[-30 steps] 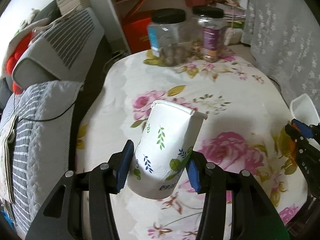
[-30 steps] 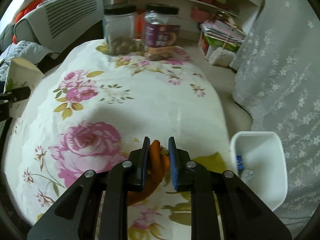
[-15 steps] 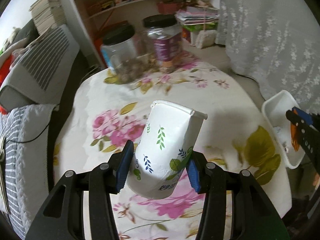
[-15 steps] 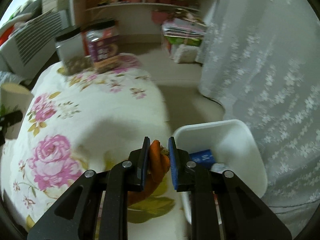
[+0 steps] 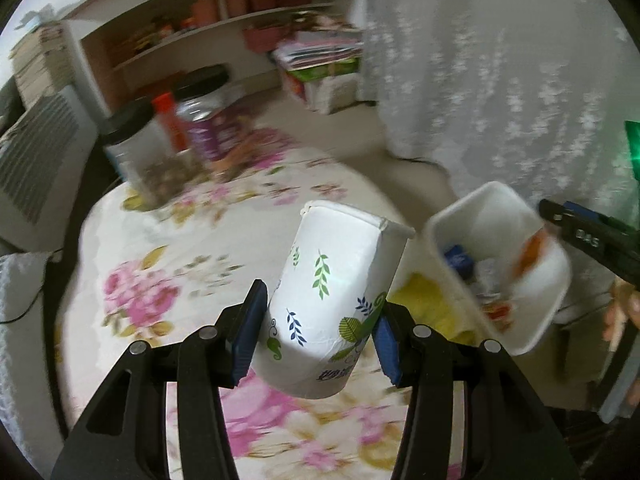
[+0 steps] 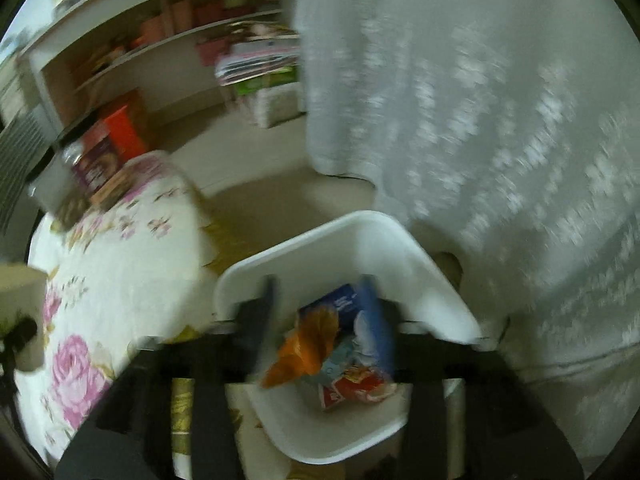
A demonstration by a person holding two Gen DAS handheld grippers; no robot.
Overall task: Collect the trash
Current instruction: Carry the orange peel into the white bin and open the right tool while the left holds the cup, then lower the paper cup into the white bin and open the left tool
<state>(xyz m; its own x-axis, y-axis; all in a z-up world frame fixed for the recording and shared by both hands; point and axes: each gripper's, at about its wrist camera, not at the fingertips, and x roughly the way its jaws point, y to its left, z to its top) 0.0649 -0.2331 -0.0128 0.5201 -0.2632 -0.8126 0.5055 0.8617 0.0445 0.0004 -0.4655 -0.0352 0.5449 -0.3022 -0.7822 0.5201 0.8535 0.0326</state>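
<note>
Both views have swung right since the earlier frames: the white bin (image 6: 352, 248), then at the edge, now sits under the right gripper (image 6: 324, 320). Its jaws have just been opening; a second ago they were pinched on the orange peel (image 6: 304, 348), which now hangs blurred between the parted fingers, over the bin's mouth and apparently free of the pads. Below it in the bin lie a blue packet (image 6: 360, 312) and a red wrapper (image 6: 356, 392).

Left gripper (image 5: 316, 336) is clamped on the paper cup (image 5: 332, 292), as before, pads pressing its lower sides, cup tilted with the rim toward 1 o'clock. In the left view the bin (image 5: 532, 332) lies at 3 o'clock of the cup, off the edge of the floral tabletop (image 5: 200, 240); the right gripper (image 5: 588, 236) shows at the bin's far side, with an orange smear inside. Two jars (image 5: 172, 148) stand at 11 o'clock, blurred.

Step in hand, as I judge it: dropping the peel. Next: pull the right gripper clear, carry the cup rightward over the bin's mouth, then part the left jaws. Risk: the two grippers crowding the opening.
</note>
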